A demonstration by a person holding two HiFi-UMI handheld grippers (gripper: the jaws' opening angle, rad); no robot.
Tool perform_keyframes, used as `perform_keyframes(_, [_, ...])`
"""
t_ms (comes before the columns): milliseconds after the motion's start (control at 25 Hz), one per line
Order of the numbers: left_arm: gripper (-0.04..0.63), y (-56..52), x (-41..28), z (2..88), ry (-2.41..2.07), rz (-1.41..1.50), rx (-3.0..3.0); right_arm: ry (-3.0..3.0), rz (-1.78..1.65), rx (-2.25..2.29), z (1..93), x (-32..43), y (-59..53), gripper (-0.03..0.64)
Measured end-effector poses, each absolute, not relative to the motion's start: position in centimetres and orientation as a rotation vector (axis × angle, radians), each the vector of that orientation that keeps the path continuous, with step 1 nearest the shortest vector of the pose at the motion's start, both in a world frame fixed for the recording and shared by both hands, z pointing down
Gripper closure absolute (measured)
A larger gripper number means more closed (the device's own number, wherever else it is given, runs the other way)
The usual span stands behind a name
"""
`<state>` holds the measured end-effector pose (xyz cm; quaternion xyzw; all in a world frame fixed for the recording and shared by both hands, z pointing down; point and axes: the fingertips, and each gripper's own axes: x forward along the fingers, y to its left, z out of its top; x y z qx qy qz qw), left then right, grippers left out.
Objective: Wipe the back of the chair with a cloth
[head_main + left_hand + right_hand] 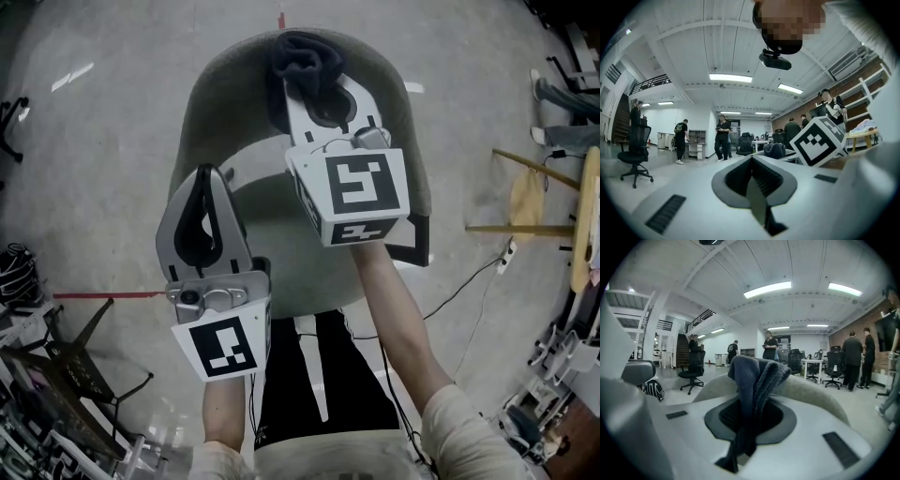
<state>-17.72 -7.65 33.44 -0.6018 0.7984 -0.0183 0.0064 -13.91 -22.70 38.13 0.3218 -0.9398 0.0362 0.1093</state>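
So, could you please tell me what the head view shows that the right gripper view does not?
Only the head view shows the left claw, shut, the chair seat and the red floor tape. Only the right gripper view shows the ceiling lights, a black office chair and people standing in the distance. Both show the dark cloth clamped in the right claw, at the top of the chair's curved grey back.
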Motion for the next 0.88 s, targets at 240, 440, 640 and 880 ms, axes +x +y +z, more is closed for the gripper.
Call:
perform_keyframes(240, [0.58, -9.0, -14.8, 33.3, 2.454, -0.045, -1.945, -2.7, 0.08, 1.106, 37.9, -8.6, -24.6, 0.563])
perform_keyframes(440, [0.58, -10.5, -12.8, 33.2, 2.404, -0.04, -2.0, -2.674, 0.076, 1.174, 37.9, -5.8, -25.4, 0.563])
perform_keyframes(640, [0.58, -11.5, -11.3, 33.4, 2.372, -0.043, -2.04, -2.673, 0.102, 1.209, 38.0, -3.9, -25.8, 0.563])
perform_keyframes(880, [0.58, -12.3, -10.5, 33.6, 2.354, -0.046, -2.053, -2.685, 0.127, 1.232, 38.2, -2.8, -26.1, 0.563])
